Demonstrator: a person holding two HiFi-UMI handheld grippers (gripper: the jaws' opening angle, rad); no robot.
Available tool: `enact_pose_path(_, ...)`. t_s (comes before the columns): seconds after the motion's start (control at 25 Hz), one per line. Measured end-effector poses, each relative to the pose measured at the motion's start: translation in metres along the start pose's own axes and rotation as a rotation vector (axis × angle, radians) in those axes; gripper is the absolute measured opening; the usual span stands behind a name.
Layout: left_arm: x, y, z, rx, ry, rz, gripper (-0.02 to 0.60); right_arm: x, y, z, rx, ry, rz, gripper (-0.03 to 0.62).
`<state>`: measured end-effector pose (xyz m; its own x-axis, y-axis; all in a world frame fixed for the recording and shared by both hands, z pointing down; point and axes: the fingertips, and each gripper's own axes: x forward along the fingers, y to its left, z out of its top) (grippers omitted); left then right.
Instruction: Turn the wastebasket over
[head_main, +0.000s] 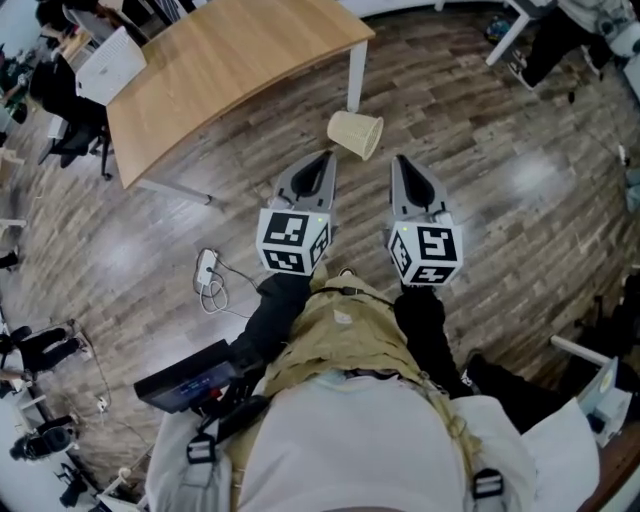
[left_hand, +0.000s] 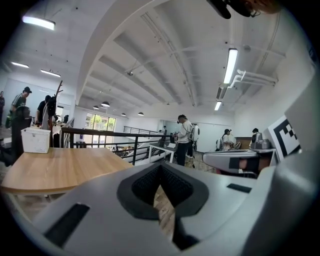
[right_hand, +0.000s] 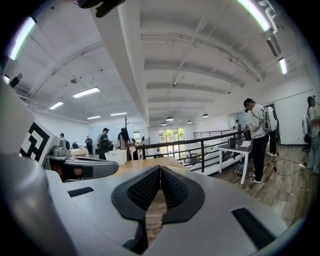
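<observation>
My left hand-held gripper (head_main: 324, 158) has its jaws pressed together with nothing between them, and my right hand-held gripper (head_main: 401, 163) is the same, closed and empty. Both hover apart from the wastebasket (head_main: 355, 133), a cream, tapered bin lying on its side on the wood floor (head_main: 520, 200), near the table (head_main: 220, 70) leg. A white basket (head_main: 110, 65) sits on the table; I can't see its contents.
</observation>
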<state>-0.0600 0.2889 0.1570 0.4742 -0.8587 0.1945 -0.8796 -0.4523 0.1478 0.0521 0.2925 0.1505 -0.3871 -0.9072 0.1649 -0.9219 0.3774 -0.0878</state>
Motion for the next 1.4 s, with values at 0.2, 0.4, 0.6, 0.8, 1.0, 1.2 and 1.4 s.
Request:
enact_pose_path(0.2,0.008,0.011,-0.014,-0.013,0.038,0.008,0.002,0.015,0.002,-0.017,0.023,0.033,0.018,0.021)
enact_pose_path(0.4,0.042,0.04,-0.02,-0.036,0.06,-0.013,0.002,0.051,-0.002,-0.022,0.01,0.052,0.001,0.021)
enact_pose_path(0.6,0.109,0.074,-0.01,-0.058,0.06,-0.062,0.002,0.111,-0.024,-0.014,-0.019,0.055,-0.047,0.021)
enact_pose_path(0.8,0.178,0.124,0.0,-0.084,0.093,-0.087,0.002,0.195,-0.047,-0.003,-0.038,0.086,-0.076,0.021)
enact_pose_path(1.0,0.229,0.182,-0.01,-0.128,0.177,-0.085,0.002,0.275,-0.052,-0.01,-0.037,0.163,-0.088,0.021)
enact_pose_path(1.2,0.272,0.21,-0.03,-0.151,0.259,-0.117,0.002,0.324,-0.059,-0.026,-0.047,0.23,-0.102,0.021)
enact_pose_path(1.4,0.305,0.213,-0.07,-0.165,0.366,-0.149,0.002,0.346,-0.079,-0.079,-0.008,0.366,-0.121,0.021)
